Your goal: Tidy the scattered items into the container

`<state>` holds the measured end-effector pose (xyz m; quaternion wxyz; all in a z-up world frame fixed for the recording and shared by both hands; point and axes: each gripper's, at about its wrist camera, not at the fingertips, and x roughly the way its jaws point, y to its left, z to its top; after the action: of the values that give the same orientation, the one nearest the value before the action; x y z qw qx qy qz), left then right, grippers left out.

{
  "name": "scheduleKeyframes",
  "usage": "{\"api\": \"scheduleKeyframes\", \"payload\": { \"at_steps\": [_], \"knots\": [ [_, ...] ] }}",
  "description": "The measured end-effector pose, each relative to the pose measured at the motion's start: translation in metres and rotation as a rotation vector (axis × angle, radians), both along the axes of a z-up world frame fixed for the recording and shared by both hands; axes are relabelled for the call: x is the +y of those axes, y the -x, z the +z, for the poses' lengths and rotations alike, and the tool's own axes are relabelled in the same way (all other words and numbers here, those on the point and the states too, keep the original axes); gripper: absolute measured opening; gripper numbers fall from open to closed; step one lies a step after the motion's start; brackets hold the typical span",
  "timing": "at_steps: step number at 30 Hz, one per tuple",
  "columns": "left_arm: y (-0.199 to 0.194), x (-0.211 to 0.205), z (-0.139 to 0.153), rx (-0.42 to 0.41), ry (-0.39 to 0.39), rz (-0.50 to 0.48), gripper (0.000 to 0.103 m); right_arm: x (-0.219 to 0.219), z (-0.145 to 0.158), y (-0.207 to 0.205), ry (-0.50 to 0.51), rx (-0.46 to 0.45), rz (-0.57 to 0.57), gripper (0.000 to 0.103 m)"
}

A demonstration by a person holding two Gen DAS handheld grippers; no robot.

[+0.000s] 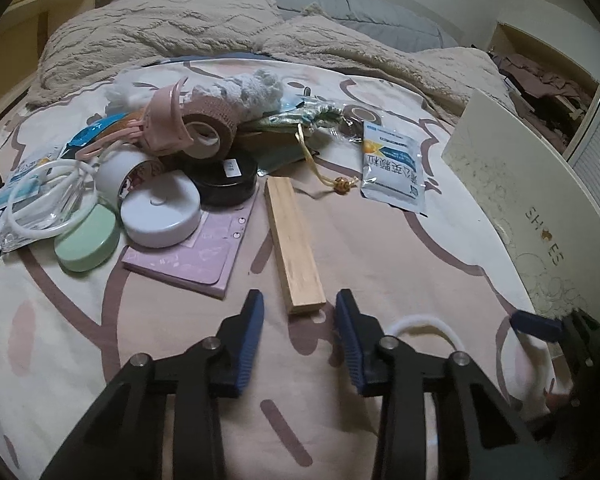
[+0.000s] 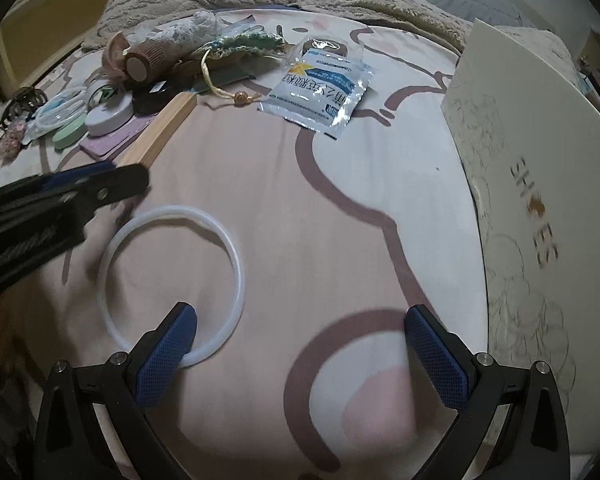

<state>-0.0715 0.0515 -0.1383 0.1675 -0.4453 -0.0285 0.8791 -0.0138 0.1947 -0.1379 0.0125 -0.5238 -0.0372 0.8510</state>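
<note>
My left gripper (image 1: 300,306) is open, its blue pads on either side of the near end of a wooden block (image 1: 294,246) lying on the bed. My right gripper (image 2: 300,332) is wide open and empty. A white ring (image 2: 172,280) lies flat on the sheet just in front of its left finger (image 2: 168,344); the ring also shows in the left wrist view (image 1: 428,326). A white shoe box (image 2: 540,200) stands on the right, also in the left wrist view (image 1: 532,216). The left gripper shows in the right wrist view (image 2: 96,180).
A pile at the left holds a tape roll (image 1: 208,132), a black tin (image 1: 226,180), a white round tin (image 1: 162,214), a green case (image 1: 88,242), a purple notebook (image 1: 192,262), and white rings (image 1: 48,204). A foil sachet (image 1: 394,168) lies beyond. Beige blankets (image 1: 160,20) lie behind.
</note>
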Motion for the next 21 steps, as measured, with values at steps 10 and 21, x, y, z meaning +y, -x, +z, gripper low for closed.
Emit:
{"api": "scheduleKeyframes", "payload": {
  "at_steps": [10, 21],
  "knots": [
    [0.000, -0.003, -0.004, 0.002, -0.013, 0.013, 0.019, -0.004, -0.003, -0.002, -0.017, 0.014, 0.022, 0.103],
    [-0.031, -0.010, 0.000, 0.005, 0.068, -0.036, 0.019, -0.001, -0.006, -0.001, 0.000, 0.021, 0.020, 0.103]
  ]
}}
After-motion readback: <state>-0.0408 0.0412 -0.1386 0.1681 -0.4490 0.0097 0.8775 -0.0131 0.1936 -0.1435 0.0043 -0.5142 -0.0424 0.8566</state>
